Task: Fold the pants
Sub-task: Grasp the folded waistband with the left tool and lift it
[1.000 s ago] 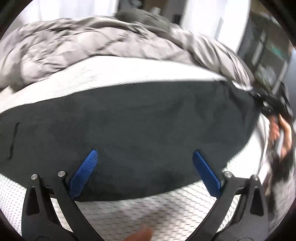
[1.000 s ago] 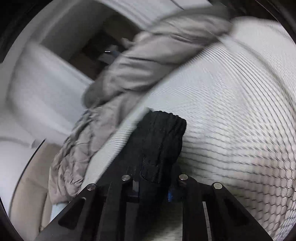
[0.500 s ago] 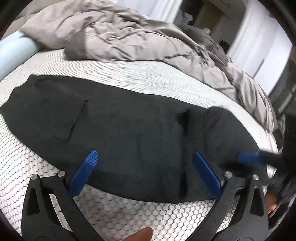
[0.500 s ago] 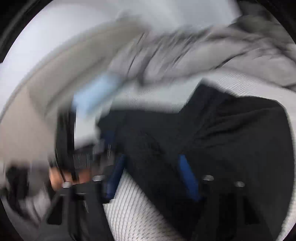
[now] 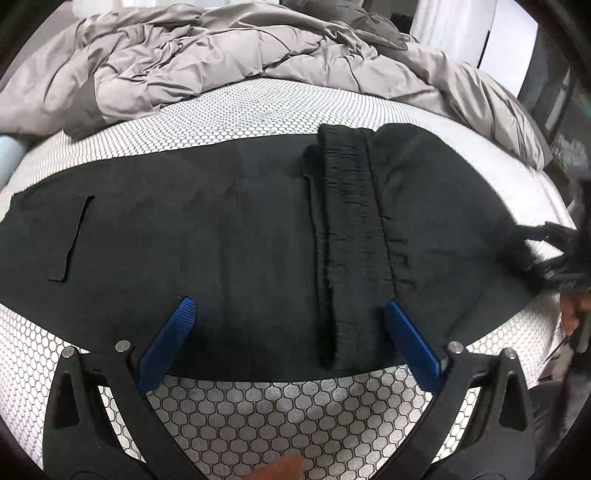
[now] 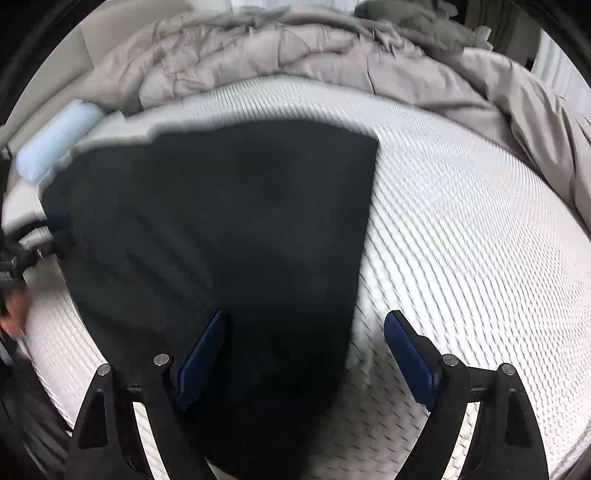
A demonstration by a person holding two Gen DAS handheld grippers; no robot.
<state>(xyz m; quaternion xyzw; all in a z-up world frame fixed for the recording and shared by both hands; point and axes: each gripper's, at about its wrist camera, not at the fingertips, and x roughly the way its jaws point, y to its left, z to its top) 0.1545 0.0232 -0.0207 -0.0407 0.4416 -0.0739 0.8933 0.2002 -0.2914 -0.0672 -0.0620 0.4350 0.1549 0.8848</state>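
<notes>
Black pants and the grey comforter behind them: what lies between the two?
In the left wrist view, only a bare strip of honeycomb-patterned mattress separates the black pants from the grey comforter.

Soft, even daylight fills both views, brightest from the white window (image 5: 509, 33) at the upper right of the left wrist view. That view is sharp — the mattress (image 5: 236, 110) honeycomb reads crisply, though it bulges with fisheye bending and the corners go black. The right wrist view smears with motion blur: the mattress weave streaks, the pants (image 6: 229, 229) edges go fuzzy — their black cloth swallows detail. No glare, faint shadows.
</notes>
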